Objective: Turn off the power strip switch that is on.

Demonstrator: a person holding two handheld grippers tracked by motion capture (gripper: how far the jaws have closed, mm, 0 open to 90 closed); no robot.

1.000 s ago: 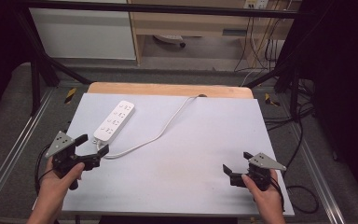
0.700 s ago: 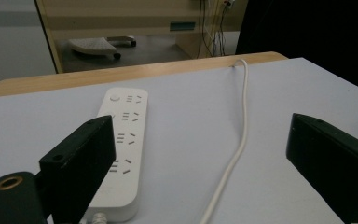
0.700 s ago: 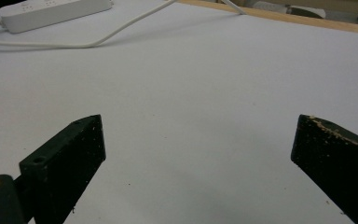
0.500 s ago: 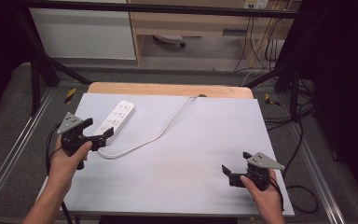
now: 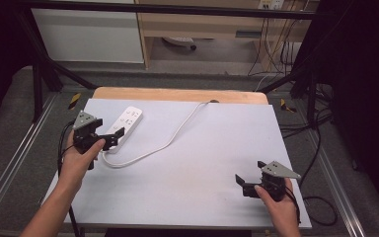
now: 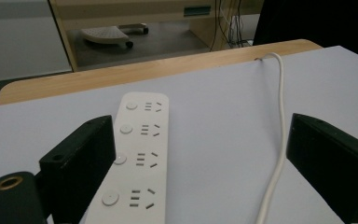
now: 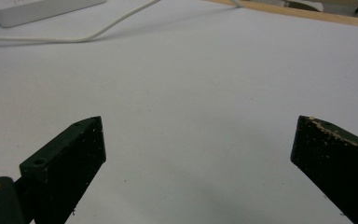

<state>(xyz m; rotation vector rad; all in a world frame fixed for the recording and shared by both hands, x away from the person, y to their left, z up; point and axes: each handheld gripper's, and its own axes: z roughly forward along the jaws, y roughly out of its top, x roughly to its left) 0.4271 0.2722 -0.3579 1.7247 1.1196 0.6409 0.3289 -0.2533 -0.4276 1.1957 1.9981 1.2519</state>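
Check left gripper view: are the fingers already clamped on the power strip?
No, the left gripper is wide open, one finger beside the power strip and the other beyond its cable.

White power strip (image 5: 123, 127), four outlet groups each with a round button, lying flat and face up at the left rear of the pale table sheet, long axis diagonal. Its white cord (image 5: 173, 137) loops from the near end toward the table's rear edge.
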